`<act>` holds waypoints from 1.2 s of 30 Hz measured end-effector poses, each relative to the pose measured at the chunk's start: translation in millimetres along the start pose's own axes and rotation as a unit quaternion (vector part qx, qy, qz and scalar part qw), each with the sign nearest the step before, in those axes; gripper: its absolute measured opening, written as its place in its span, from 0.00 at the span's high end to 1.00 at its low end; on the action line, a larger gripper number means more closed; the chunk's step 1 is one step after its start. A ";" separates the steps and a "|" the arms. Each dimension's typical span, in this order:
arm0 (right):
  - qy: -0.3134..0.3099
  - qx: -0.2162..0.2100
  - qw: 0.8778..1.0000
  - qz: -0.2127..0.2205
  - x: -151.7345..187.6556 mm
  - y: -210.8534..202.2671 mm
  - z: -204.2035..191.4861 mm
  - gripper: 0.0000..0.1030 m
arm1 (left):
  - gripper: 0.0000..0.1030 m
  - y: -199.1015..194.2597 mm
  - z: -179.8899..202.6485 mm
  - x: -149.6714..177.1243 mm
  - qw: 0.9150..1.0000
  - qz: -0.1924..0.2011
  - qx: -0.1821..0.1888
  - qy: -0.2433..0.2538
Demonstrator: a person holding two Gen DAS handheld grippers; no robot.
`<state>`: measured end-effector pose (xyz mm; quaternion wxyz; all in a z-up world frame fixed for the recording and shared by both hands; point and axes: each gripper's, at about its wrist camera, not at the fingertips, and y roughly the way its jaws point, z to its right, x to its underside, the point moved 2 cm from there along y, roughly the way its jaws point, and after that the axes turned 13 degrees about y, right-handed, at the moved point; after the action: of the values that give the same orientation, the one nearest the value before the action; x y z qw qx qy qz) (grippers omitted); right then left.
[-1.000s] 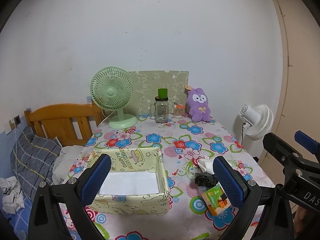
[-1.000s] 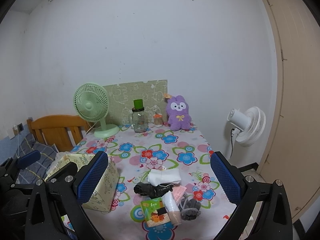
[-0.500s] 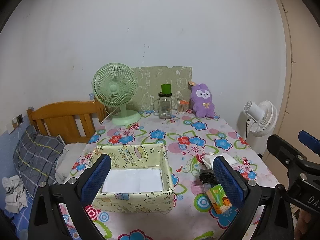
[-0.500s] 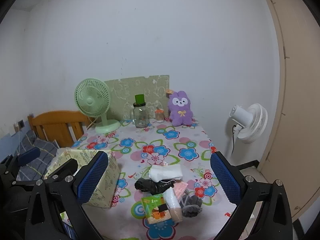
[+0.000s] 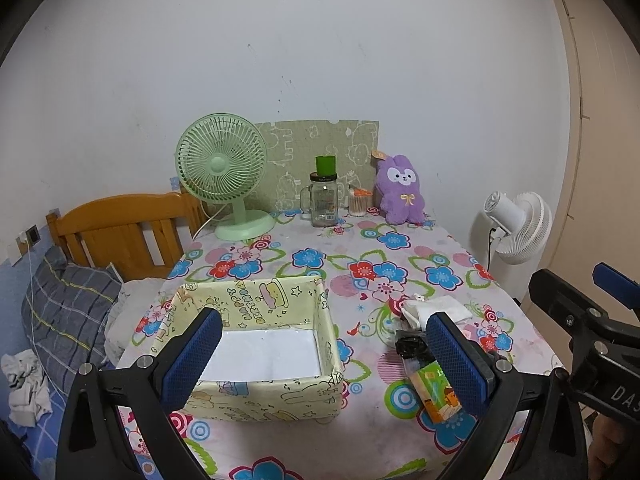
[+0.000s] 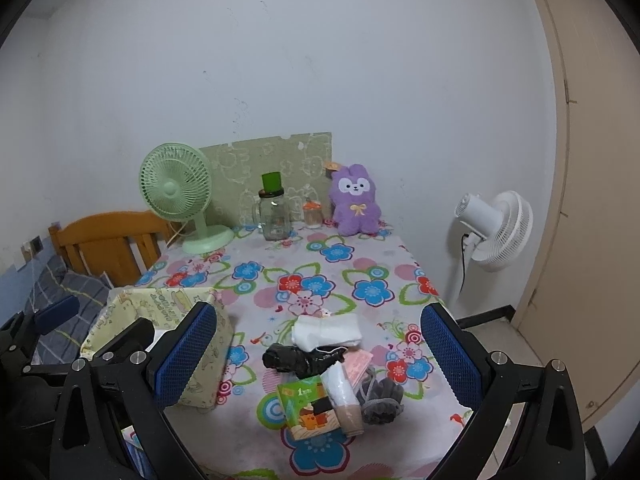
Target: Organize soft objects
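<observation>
Both jaws wide open, empty. White folded cloth [image 6: 326, 330] soft, light, floppy; pinch mid-fold, drop in fabric box [image 5: 256, 344].

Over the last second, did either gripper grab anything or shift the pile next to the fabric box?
No. The left gripper and right gripper are both open and empty as before; the cameras only drew back slightly. The fabric box is still empty, and the pile, white cloth and grey gloves included, lies unmoved.
</observation>
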<state>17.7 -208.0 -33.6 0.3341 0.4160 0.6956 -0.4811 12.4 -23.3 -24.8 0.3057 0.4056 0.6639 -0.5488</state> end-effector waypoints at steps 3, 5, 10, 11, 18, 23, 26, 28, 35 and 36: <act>0.004 -0.002 1.000 0.000 -0.7 2.3 1.8 0.00 | 0.00 0.3 -0.8 -0.9 1.000 0.002 0.003 -0.002; 0.006 -0.006 1.000 0.002 -1.9 3.2 3.0 0.00 | 0.00 1.6 -0.7 -1.4 1.000 0.002 0.005 -0.003; 0.004 -0.009 1.000 0.002 -3.7 5.7 3.8 0.00 | 0.01 7.3 0.0 -1.0 1.000 -0.003 0.010 -0.009; 0.005 -0.009 1.000 0.002 -3.5 5.8 3.9 0.01 | 0.01 9.5 0.8 -1.0 1.000 -0.005 0.012 -0.011; 0.000 -0.007 1.000 -0.003 -3.8 15.4 7.0 0.06 | 0.04 20.1 9.1 -1.3 1.000 -0.008 0.019 -0.010; 0.002 -0.002 1.000 -0.009 -2.6 25.5 14.8 0.06 | 0.06 32.0 21.6 -0.3 0.999 -0.014 0.031 -0.004; 0.005 0.001 1.000 -0.010 -1.6 32.9 21.4 0.06 | 0.07 39.0 30.8 0.6 0.999 -0.015 0.039 0.004; 0.006 0.003 1.000 -0.013 -0.7 37.9 26.3 0.07 | 0.07 42.2 36.5 1.1 0.999 -0.014 0.043 0.009; 0.008 0.010 1.000 -0.023 3.2 55.5 44.2 0.09 | 0.08 64.2 62.6 4.0 0.997 -0.031 0.073 0.018; 0.008 0.013 1.000 -0.024 4.2 58.0 47.1 0.09 | 0.08 66.8 65.4 5.1 0.996 -0.034 0.076 0.019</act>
<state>71.2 -240.5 -74.7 0.3114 0.4077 0.7019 -0.4941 65.8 -81.5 -75.0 0.2429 0.4153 0.6392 -0.5999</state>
